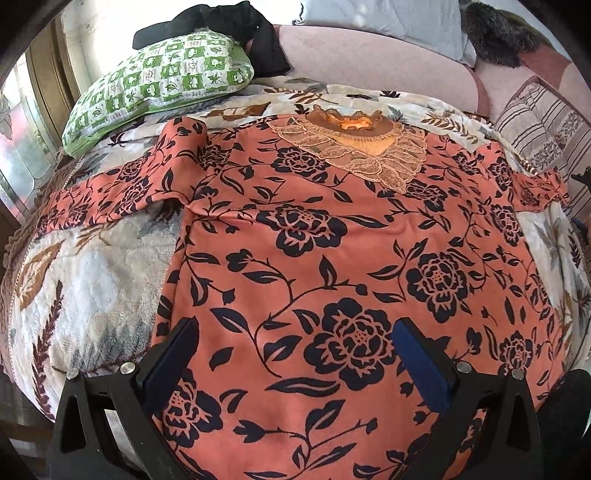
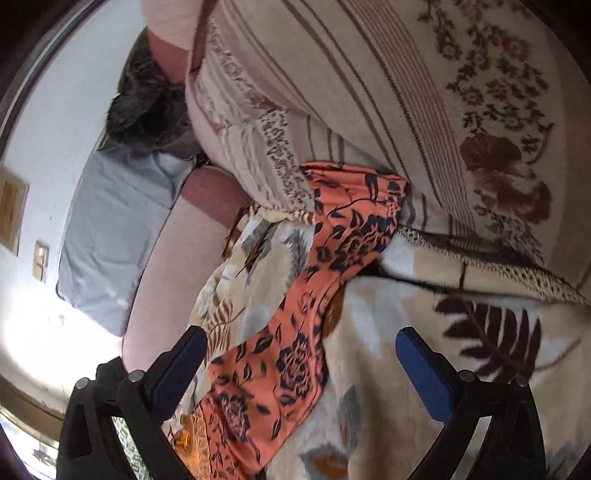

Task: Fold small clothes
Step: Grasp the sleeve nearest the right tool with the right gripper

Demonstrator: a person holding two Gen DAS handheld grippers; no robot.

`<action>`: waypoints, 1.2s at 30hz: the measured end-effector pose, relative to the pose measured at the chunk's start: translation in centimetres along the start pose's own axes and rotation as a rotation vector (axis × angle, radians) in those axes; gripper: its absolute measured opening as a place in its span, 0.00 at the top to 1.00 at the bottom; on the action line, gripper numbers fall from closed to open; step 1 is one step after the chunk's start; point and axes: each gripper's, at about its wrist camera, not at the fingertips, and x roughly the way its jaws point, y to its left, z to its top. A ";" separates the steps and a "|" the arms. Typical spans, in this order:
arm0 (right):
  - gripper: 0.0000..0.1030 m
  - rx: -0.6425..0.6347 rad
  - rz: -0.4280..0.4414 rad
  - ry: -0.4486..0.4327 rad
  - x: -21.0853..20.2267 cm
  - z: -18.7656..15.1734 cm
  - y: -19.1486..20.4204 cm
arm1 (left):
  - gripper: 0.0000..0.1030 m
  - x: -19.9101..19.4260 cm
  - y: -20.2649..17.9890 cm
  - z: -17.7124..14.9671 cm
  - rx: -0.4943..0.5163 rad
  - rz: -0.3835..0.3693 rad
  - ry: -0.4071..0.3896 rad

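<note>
On the bed, seen from the left wrist, an orange floral blouse (image 1: 332, 236) lies spread face up on a pale leaf-patterned blanket (image 1: 92, 280). Its lace collar (image 1: 354, 147) points away from the camera, toward a pink bolster (image 1: 369, 55) at the far edge of the blanket. One sleeve (image 1: 122, 188) stretches out to the left of the collar, with its upper part bunched into a fold near the shoulder. The other sleeve runs off to the right of the collar, ending beside a striped pillow (image 1: 535, 125). A green checked pillow (image 1: 159, 81) sits beyond the left sleeve, with a black garment (image 1: 229, 26) lying over its far end. The left gripper (image 1: 295, 354) hovers above the lower body of the blouse, its jaws spread wide with nothing between them but the cloth beneath.

From the right wrist, tilted sideways, the right sleeve of the blouse (image 2: 321, 266) runs diagonally across the blanket (image 2: 424, 332), its cuff end resting against the striped pillow (image 2: 369, 92). The lace collar (image 2: 192, 435) shows at the lower edge, partly behind the left finger. The right gripper (image 2: 299, 362) is above the sleeve near the shoulder, jaws wide apart and holding nothing. Beyond the sleeve lie the pink bolster (image 2: 173, 266) and a grey-blue cushion (image 2: 107, 236).
</note>
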 end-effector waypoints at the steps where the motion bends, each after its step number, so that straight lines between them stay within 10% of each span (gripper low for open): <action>1: 0.00 0.027 -0.005 0.006 1.1 0.7 -0.7 | 0.00 0.4 0.0 0.1 0.002 -0.007 0.010; 14: 0.05 0.133 -0.088 -0.015 7.1 4.0 -2.5 | 0.00 1.0 2.8 1.0 -0.185 -0.178 -0.099; 21: 0.50 0.119 -0.197 0.032 6.3 4.4 -2.5 | 0.00 1.6 4.9 -0.4 -0.188 -0.178 -0.064; 30: 0.32 0.104 -0.052 -0.073 -0.4 2.0 -2.4 | 0.00 3.1 5.9 -1.2 -0.200 -0.151 -0.029; 36: 0.32 0.169 -0.006 -0.008 2.5 2.6 -2.4 | 0.00 2.1 4.3 -0.1 -0.128 -0.095 -0.080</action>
